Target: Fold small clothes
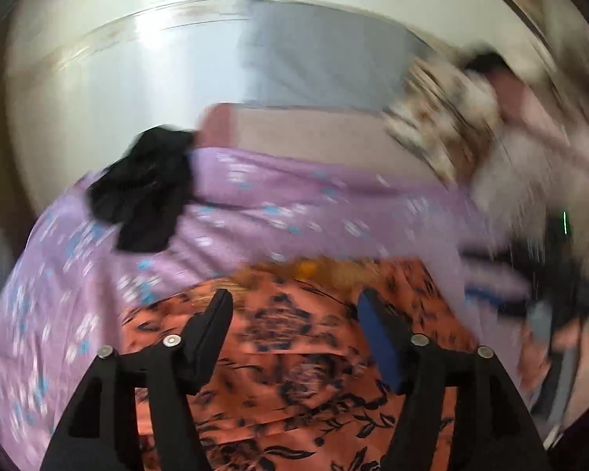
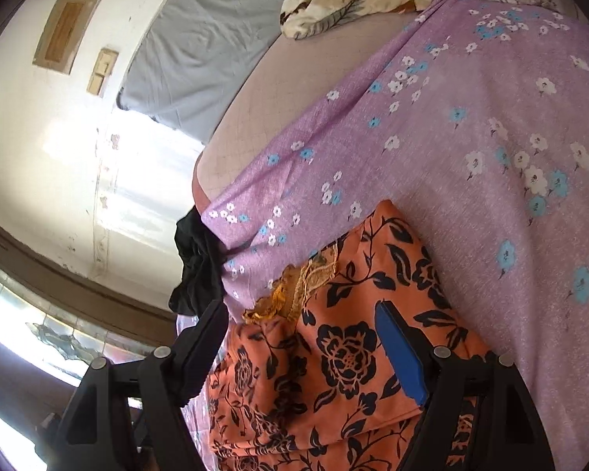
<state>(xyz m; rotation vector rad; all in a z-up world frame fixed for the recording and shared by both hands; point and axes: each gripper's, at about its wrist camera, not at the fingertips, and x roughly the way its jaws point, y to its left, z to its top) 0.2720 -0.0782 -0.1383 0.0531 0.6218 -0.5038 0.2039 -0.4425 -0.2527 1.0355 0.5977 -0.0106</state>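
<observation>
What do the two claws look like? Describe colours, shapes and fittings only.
Both match. The left claw has black angular fingers on black triangular linkage arms with cut-out openings, joined by round silver pivot bolts. One finger carries a blue pad; the other is plain black. The right claw shows the same black frame, silver bolts and blue pad. No cables or sleeves are visible.

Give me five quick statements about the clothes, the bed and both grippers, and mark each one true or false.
1. The orange garment lies on the purple sheet. True.
2. The left gripper is clamped on the black garment. False: its jaws are open, over the orange garment.
3. The right gripper is open. True.
4. The orange garment is plain. False: it has a black floral print.
5. The black garment sits at the sheet's edge. True.
</observation>
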